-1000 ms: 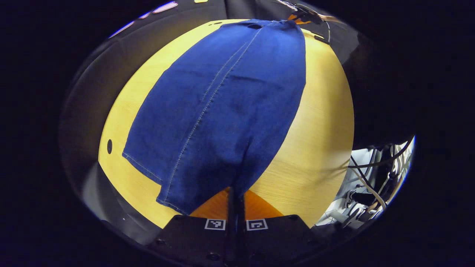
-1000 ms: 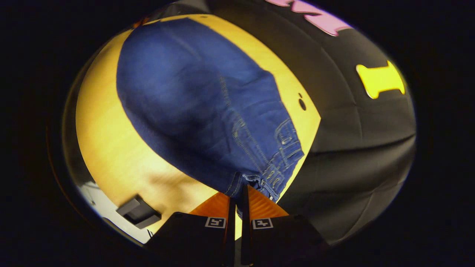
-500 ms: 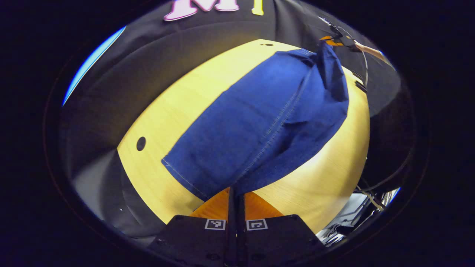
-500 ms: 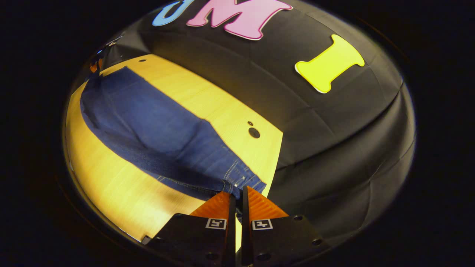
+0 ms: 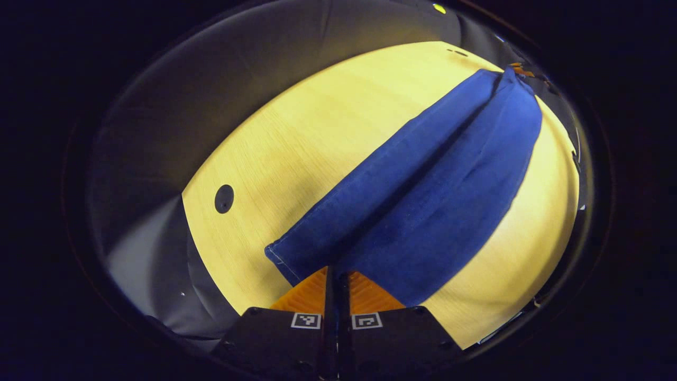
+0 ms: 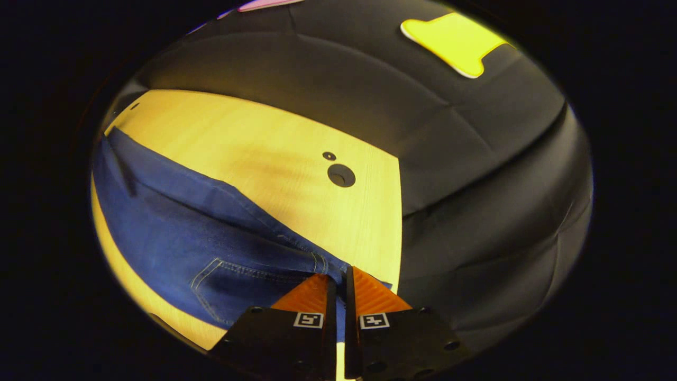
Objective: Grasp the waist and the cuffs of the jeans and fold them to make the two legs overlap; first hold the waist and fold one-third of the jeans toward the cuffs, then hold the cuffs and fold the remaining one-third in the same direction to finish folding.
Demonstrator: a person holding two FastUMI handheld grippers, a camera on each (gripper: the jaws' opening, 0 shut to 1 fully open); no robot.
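The jeans (image 5: 423, 185) lie lengthwise across the pale wooden desk (image 5: 296, 137), doubled along their length so one leg sits over the other. The left tongs (image 5: 336, 275) are clamped on the cuff end, the right tongs (image 6: 338, 278) clamped on the waist (image 6: 317, 262), near a stitched pocket (image 6: 238, 286).

The left gripper view looked from low at the cuff end of the jeans (image 5: 423, 185), close in, facing along their length over the table (image 5: 296, 143) toward the far end. The right gripper view faced back from the waist end, equally near. Both shared the jeans (image 6: 174, 233) and table (image 6: 254, 153).
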